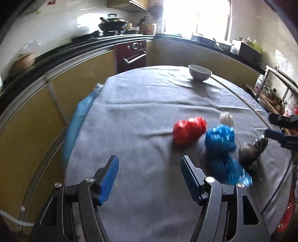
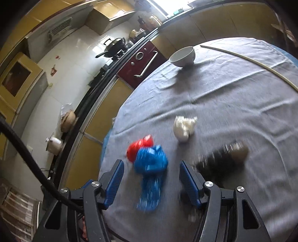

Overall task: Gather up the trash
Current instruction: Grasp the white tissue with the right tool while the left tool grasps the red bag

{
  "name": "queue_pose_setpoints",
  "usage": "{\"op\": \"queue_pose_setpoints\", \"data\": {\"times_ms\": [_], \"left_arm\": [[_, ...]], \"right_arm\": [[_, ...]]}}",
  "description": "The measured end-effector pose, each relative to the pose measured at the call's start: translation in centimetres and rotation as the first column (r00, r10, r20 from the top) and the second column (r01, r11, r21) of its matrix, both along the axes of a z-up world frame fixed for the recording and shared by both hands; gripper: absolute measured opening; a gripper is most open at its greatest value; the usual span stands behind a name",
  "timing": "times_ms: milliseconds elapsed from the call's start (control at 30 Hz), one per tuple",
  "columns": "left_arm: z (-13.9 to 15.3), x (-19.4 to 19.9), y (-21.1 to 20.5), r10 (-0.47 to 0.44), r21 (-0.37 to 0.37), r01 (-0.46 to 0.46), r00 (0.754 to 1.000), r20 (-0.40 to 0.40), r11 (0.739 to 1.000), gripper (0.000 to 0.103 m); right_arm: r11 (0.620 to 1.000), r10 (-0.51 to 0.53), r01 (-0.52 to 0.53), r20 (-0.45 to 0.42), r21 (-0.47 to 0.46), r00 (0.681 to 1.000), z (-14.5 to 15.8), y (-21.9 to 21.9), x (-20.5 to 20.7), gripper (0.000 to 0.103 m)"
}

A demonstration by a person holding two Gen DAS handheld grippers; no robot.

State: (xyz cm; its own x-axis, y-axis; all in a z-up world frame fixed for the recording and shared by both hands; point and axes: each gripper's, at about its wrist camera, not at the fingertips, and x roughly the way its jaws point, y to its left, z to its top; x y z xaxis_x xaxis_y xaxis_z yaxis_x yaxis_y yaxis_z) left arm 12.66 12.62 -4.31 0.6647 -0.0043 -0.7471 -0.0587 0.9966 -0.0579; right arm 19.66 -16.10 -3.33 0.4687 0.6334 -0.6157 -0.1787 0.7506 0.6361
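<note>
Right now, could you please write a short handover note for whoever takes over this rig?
Left gripper: open, empty, over bare cloth.
Right gripper: open, the blue bag between its jaws, not gripped.
On the grey tablecloth: red bag, blue bag, white wad, dark bag; white bowl at the far side.
Done: nothing collected yet.
Left: all four pieces.

Daylit kitchen, two fisheye views, motion-blurred.

Window [image 1: 195, 16] blown out to white glare; wall tiles [image 2: 78, 48] carry soft reflections. Bowl [image 1: 199, 72] casts a diffuse shadow toward the camera. Crumpled wrappers (blue one [image 2: 150, 160] worst) smeared by blur. Edges bend strongly, with dark vignette corners.
</note>
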Motion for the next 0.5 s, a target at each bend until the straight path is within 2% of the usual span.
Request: {"op": "queue_pose_setpoints", "data": {"times_ms": [200, 300, 500], "left_arm": [[-0.9, 5.5, -0.1, -0.127, -0.078, 0.124, 0.991, -0.035, 0.989, 0.069], [-1.5, 7.7, -0.5, -0.184, -0.115, 0.178, 0.982, -0.045, 0.977, 0.069], [-2.4, 10.5, -1.6, -0.302, -0.207, 0.284, 0.951, -0.062, 0.936, 0.069]], "right_arm": [[0.998, -0.062, 0.062, -0.090, -0.010, 0.994, -3.1, 0.8, 5.8, 0.066], [0.996, -0.082, 0.078, -0.103, -0.041, 0.991, -4.0, 1.1, 7.7, 0.065], [0.988, -0.092, 0.072, -0.151, -0.135, 0.984, -5.4, 3.0, 10.4, 0.059]]}}
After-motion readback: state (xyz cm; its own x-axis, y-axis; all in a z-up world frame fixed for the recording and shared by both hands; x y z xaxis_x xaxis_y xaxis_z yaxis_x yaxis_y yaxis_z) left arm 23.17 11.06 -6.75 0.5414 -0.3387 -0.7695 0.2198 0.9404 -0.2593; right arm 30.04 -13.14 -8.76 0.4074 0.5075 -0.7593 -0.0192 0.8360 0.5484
